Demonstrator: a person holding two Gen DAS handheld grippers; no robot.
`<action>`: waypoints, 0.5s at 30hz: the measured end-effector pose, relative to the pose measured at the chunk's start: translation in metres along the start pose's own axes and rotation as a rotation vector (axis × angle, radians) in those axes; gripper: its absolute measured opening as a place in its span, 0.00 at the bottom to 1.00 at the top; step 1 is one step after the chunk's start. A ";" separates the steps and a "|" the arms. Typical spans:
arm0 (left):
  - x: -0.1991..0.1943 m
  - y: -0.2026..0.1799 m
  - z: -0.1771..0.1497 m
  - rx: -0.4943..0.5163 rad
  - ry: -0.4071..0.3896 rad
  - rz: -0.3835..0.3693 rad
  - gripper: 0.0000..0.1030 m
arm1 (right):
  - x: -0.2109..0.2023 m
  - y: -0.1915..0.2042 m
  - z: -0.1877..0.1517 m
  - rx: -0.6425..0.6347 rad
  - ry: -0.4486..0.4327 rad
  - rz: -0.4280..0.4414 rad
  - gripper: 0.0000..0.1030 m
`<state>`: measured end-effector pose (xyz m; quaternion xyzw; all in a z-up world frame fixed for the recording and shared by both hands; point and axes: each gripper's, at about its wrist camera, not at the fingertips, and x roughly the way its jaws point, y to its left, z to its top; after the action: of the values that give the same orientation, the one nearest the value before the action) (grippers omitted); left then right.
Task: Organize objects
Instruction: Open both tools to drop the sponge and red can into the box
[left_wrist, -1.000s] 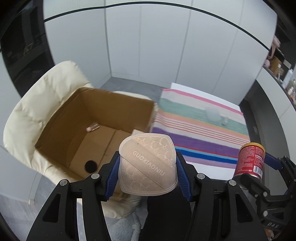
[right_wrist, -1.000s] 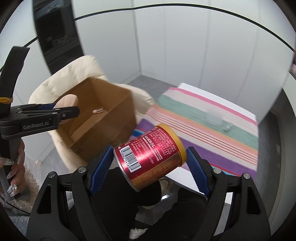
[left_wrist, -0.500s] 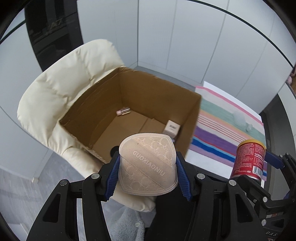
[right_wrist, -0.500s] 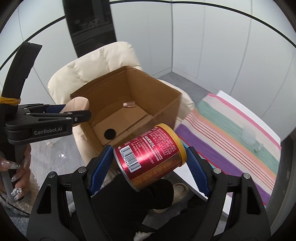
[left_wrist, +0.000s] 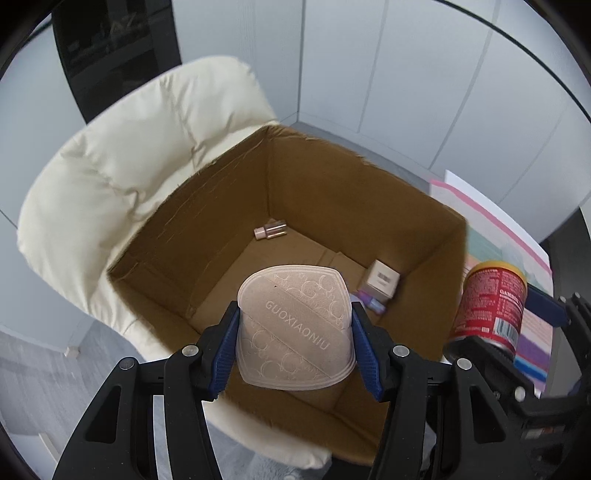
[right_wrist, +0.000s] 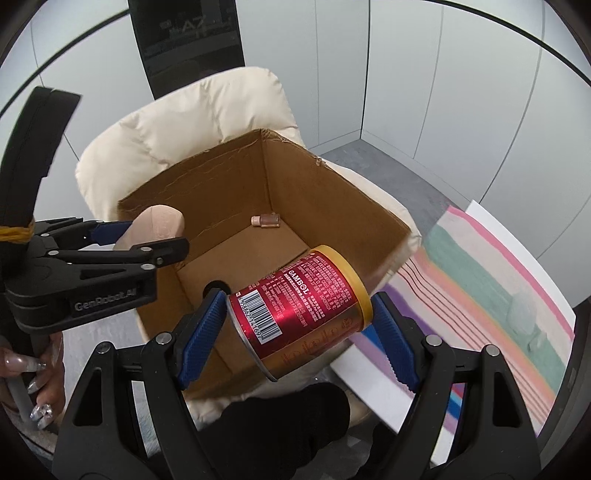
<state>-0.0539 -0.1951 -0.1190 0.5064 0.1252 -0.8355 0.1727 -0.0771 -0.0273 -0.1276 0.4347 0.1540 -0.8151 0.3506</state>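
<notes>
Two views here, so starting with the left wrist one. The left tool (left_wrist: 293, 332) has its blue pads clamped on either side of a beige puff (left_wrist: 293, 325) with GUOXIAONIU stamped across it, jaws roughly half open around it. It's held over the open cardboard box (left_wrist: 369, 206), which sits on a cream padded chair (left_wrist: 122, 162). Down on the box floor there's a little pinkish bottle (left_wrist: 270, 229) near the far corner, a small white box (left_wrist: 383, 277) by the right wall, and something purple (left_wrist: 369, 302) just beside that, too small for me to make out. Off to the right you can see the red can (left_wrist: 489, 302) in the other tool, outside the box wall, with a striped cloth (left_wrist: 506, 258) behind it.

Right wrist view now. The right tool (right_wrist: 301, 325) is spread pretty wide and gripping the red can (right_wrist: 299, 314) on its side, yellow lid pointing up and right, barcode facing the camera. It's sitting over the near right corner of the box (right_wrist: 332, 199). The little bottle (right_wrist: 266, 220) shows at the back again, plus a dark round spot (right_wrist: 216, 285) on the floor. The left tool (right_wrist: 162, 236) comes in from the left over the box rim with the puff (right_wrist: 160, 221) in it, and a hand (right_wrist: 37, 369) with decorated nails holds its handle. The striped cloth (right_wrist: 480, 280) lies on the white table (right_wrist: 373, 384) to the right.
</notes>
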 end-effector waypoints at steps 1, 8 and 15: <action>0.007 0.001 0.005 -0.006 0.002 0.006 0.56 | 0.008 0.001 0.006 -0.002 0.006 -0.002 0.79; 0.026 0.003 0.026 0.010 -0.050 0.063 0.89 | 0.039 0.001 0.024 0.011 0.009 0.049 0.91; 0.028 0.006 0.025 -0.016 -0.029 0.039 0.93 | 0.046 -0.019 0.020 0.110 0.029 0.074 0.99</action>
<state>-0.0831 -0.2145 -0.1326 0.4950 0.1196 -0.8382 0.1949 -0.1199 -0.0451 -0.1541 0.4704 0.0981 -0.8024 0.3538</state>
